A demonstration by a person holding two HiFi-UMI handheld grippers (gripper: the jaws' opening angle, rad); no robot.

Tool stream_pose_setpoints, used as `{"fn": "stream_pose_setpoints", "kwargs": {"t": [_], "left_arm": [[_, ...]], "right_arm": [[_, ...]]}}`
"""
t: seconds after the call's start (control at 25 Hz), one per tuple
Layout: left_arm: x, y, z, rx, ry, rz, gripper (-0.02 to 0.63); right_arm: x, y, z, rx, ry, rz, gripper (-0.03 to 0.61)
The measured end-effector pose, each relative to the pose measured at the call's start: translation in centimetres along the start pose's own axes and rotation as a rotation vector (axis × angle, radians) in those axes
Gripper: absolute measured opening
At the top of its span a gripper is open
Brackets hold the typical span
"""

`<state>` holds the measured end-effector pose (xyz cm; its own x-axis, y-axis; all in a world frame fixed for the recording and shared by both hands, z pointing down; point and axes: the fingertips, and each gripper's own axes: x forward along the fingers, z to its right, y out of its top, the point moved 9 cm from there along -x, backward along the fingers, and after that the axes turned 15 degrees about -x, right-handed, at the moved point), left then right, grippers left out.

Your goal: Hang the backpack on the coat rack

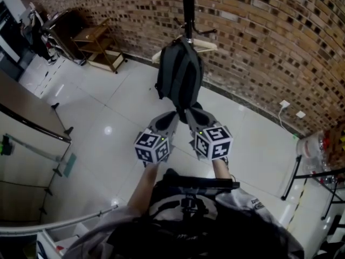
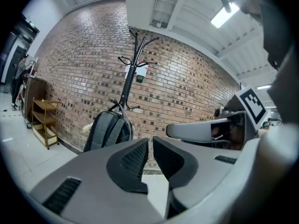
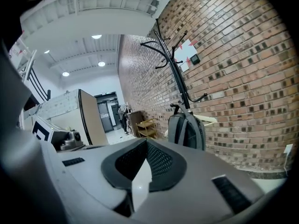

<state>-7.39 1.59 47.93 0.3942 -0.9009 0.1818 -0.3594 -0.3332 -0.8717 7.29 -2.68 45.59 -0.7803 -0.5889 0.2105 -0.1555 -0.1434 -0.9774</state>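
Note:
A grey backpack (image 1: 179, 74) hangs against the black coat rack (image 1: 187, 9) in front of the brick wall. It also shows in the left gripper view (image 2: 108, 129) and the right gripper view (image 3: 187, 130), hanging by its top loop from a low hook of the coat rack (image 2: 133, 69) (image 3: 173, 64). Both grippers are held side by side just short of the bag's bottom, apart from it. My left gripper (image 1: 172, 115) (image 2: 150, 143) has a narrow gap between its jaws and nothing in it. On my right gripper (image 1: 191, 114) (image 3: 146, 143) the jaw tips meet, empty.
A white hanger (image 1: 204, 46) sticks out on the rack behind the bag. A wooden shelf unit (image 1: 99, 45) (image 2: 44, 120) stands by the wall at the left. A table (image 1: 27, 117) is at the left, a wall socket (image 1: 284, 104) and a metal stand (image 1: 318, 171) at the right.

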Motion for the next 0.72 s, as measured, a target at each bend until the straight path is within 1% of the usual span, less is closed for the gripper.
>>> {"fn": "stream_pose_setpoints", "kwargs": {"t": [0.12,0.16,0.32,0.48,0.64,0.72], "left_arm": [[-0.8,0.2,-0.9,-0.009,0.008,0.000,0.028],[-1.0,0.2,-1.3,-0.010,0.011,-0.002,0.012],[-1.9,0.6,-2.2,-0.012,0.005,-0.015,0.012],[-2.8,0.8,-3.4,-0.023,-0.001,-0.022,0.012],[-3.7,1.0,-4.2,-0.014,0.013,0.015,0.006],[-3.7,1.2,-4.5,-0.024,0.005,0.021,0.002]], "right_arm": [[0.5,0.2,-0.8,0.000,-0.004,-0.006,0.009],[0.6,0.3,-1.1,0.005,-0.007,-0.004,0.009],[1.0,0.9,-2.0,0.019,-0.025,0.007,0.009],[1.5,0.8,-3.4,0.004,-0.043,-0.010,0.009],[1.7,0.4,-4.2,-0.006,-0.059,-0.024,0.009],[1.7,0.3,-4.2,-0.004,-0.068,-0.028,0.009]]}}
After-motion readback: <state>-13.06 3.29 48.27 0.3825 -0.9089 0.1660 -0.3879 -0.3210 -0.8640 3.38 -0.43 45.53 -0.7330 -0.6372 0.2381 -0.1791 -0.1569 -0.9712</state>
